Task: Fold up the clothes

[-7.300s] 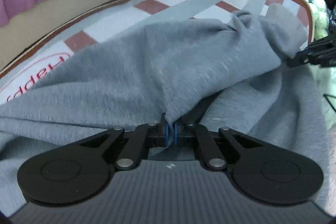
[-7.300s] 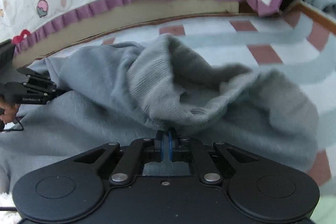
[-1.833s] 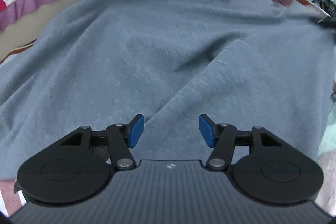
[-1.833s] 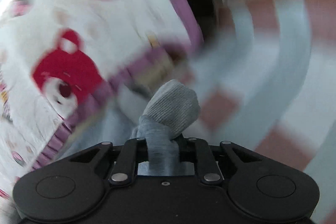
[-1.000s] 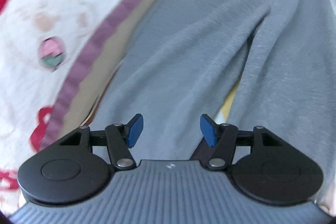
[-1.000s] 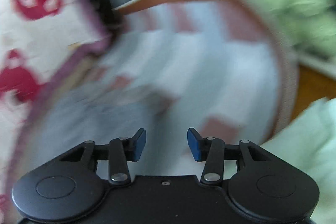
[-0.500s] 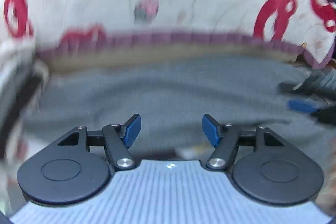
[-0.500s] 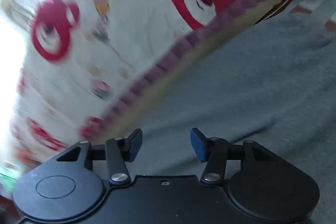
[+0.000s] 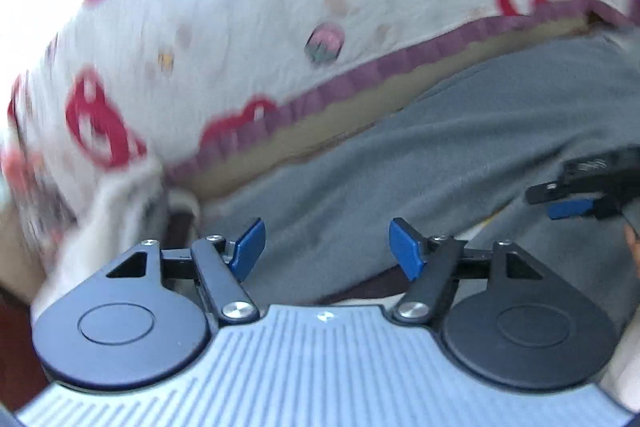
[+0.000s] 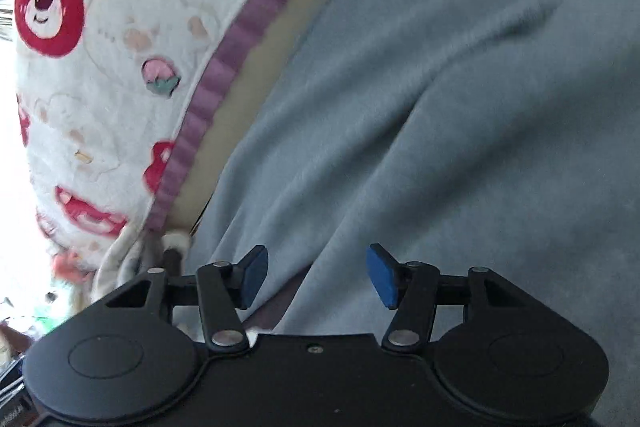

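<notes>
Grey garment (image 10: 440,115) spread flat over the surface, its far edge lying just beside the purple-trimmed edge of a white bear-print blanket (image 10: 120,67). Left gripper (image 9: 326,247) over the garment's near edge, blue pads wide apart, holding nothing. Right gripper (image 10: 316,275) likewise spread open and empty, low over the cloth near a lengthwise crease. In the left wrist view, right gripper (image 9: 576,199) visible at the right side, above the grey cloth. Left view blurred.
</notes>
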`<action>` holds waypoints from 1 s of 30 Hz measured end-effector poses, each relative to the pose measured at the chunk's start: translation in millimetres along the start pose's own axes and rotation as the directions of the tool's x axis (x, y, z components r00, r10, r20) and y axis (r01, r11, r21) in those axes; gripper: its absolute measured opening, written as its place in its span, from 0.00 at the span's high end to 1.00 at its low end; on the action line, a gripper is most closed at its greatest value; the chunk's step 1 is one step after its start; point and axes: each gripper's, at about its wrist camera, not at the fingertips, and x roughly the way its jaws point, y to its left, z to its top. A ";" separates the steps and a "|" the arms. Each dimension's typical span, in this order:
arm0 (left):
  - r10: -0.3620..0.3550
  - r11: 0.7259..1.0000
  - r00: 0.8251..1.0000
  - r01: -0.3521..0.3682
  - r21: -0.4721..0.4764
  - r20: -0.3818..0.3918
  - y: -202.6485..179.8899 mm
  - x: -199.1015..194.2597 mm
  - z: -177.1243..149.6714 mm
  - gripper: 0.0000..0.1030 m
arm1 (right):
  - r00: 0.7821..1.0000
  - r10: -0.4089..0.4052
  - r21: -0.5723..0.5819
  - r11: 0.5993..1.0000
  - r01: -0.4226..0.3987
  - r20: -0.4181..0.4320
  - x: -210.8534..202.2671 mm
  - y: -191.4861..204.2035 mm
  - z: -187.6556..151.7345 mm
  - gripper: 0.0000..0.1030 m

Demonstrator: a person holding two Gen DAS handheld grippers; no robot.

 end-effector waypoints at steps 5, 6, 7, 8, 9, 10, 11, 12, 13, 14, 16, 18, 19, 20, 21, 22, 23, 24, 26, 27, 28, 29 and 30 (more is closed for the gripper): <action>0.055 0.983 0.998 -0.061 0.171 0.044 27.3 -48.3 -25.8 0.28 | 0.985 0.012 -0.197 0.979 -0.046 -0.171 22.7 27.6 -23.4 0.40; 0.055 0.988 0.998 -0.055 0.147 0.006 40.6 -56.1 -37.7 0.28 | 0.982 0.002 -0.231 0.972 -0.046 -0.188 26.0 32.6 -28.1 0.40; 0.053 0.991 0.998 -0.048 0.122 -0.034 53.8 -63.9 -49.7 0.28 | 0.979 -0.015 -0.250 0.968 -0.037 -0.204 29.8 34.6 -31.6 0.40; 0.063 0.996 0.996 -0.058 0.073 -0.067 66.4 -66.7 -64.3 0.28 | 0.975 -0.034 -0.259 0.966 -0.025 -0.219 33.1 35.5 -34.6 0.40; 0.073 0.997 0.992 -0.071 0.023 -0.101 78.9 -69.1 -79.2 0.28 | 0.971 -0.052 -0.269 0.963 -0.013 -0.234 36.3 36.5 -37.5 0.40; 0.064 0.997 0.990 -0.068 -0.030 -0.122 88.6 -68.0 -94.5 0.28 | 0.967 -0.068 -0.280 0.960 -0.003 -0.244 39.6 38.4 -40.1 0.40; 0.052 0.994 0.988 -0.064 -0.083 -0.142 98.1 -66.7 -109.9 0.28 | 0.966 -0.080 -0.293 0.956 0.004 -0.248 42.9 42.2 -42.0 0.40; 0.038 0.989 0.987 -0.059 -0.133 -0.158 110.6 -60.6 -125.6 0.28 | 0.964 -0.094 -0.311 0.950 0.012 -0.249 46.5 47.0 -43.9 0.40; 0.022 0.982 0.985 -0.054 -0.182 -0.172 123.2 -54.1 -141.4 0.28 | 0.962 -0.111 -0.338 0.941 0.022 -0.248 50.8 54.0 -45.4 0.40; 0.006 0.972 0.983 -0.050 -0.231 -0.185 135.8 -47.6 -157.1 0.28 | 0.961 -0.132 -0.370 0.929 0.034 -0.244 55.0 61.0 -47.2 0.41; 0.034 0.941 0.978 -0.100 -0.324 -0.204 168.9 -30.6 -189.0 0.28 | 0.958 -0.184 -0.441 0.895 0.071 -0.221 61.9 75.3 -52.1 0.41; 0.036 0.890 0.964 -0.151 -0.430 -0.264 199.1 -8.9 -220.9 0.28 | 0.955 -0.224 -0.478 0.872 0.108 -0.192 59.8 91.1 -58.6 0.41; 0.018 0.858 0.951 -0.173 -0.484 -0.308 213.1 3.3 -236.1 0.28 | 0.962 -0.203 -0.467 0.879 0.097 -0.182 56.7 98.9 -63.6 0.41; -0.006 0.848 0.954 -0.154 -0.508 -0.299 214.5 11.8 -242.4 0.28 | 0.969 -0.163 -0.429 0.901 0.069 -0.186 54.8 104.7 -70.6 0.41; -0.029 0.839 0.958 -0.132 -0.528 -0.286 214.9 20.1 -248.1 0.28 | 0.973 -0.123 -0.381 0.924 0.040 -0.196 55.4 109.0 -79.3 0.41; -0.053 0.829 0.961 -0.110 -0.548 -0.273 215.3 28.3 -253.8 0.28 | 0.975 -0.106 -0.351 0.936 0.031 -0.196 58.8 111.4 -88.5 0.41; -0.076 0.819 0.963 -0.088 -0.567 -0.259 215.7 36.6 -259.4 0.28 | 0.977 -0.109 -0.334 0.942 0.042 -0.186 64.2 113.4 -98.7 0.41; -0.099 0.808 0.965 -0.065 -0.586 -0.244 216.1 44.8 -265.1 0.28 | 0.977 -0.123 -0.324 0.944 0.062 -0.171 69.8 115.2 -107.8 0.41; -0.144 0.783 0.966 -0.021 -0.622 -0.213 216.9 61.3 -276.4 0.28 | 0.974 -0.182 -0.320 0.938 0.131 -0.136 79.9 116.6 -115.5 0.41; -0.166 0.769 0.966 0.002 -0.639 -0.197 217.2 69.6 -282.1 0.26 | 0.971 -0.209 -0.316 0.935 0.162 -0.119 84.5 117.0 -117.7 0.41; -0.187 0.755 0.966 0.024 -0.656 -0.180 217.6 77.9 -287.7 0.24 | 0.966 -0.236 -0.311 0.930 0.194 -0.103 89.0 117.4 -119.9 0.41; -0.209 0.740 0.964 0.046 -0.671 -0.163 218.0 86.1 -293.4 0.24 | 0.963 -0.254 -0.309 0.926 0.217 -0.086 92.3 119.0 -121.0 0.41; -0.229 0.724 0.962 0.069 -0.687 -0.145 218.4 94.4 -299.0 0.24 | 0.964 -0.257 -0.311 0.923 0.225 -0.065 93.0 122.8 -120.3 0.41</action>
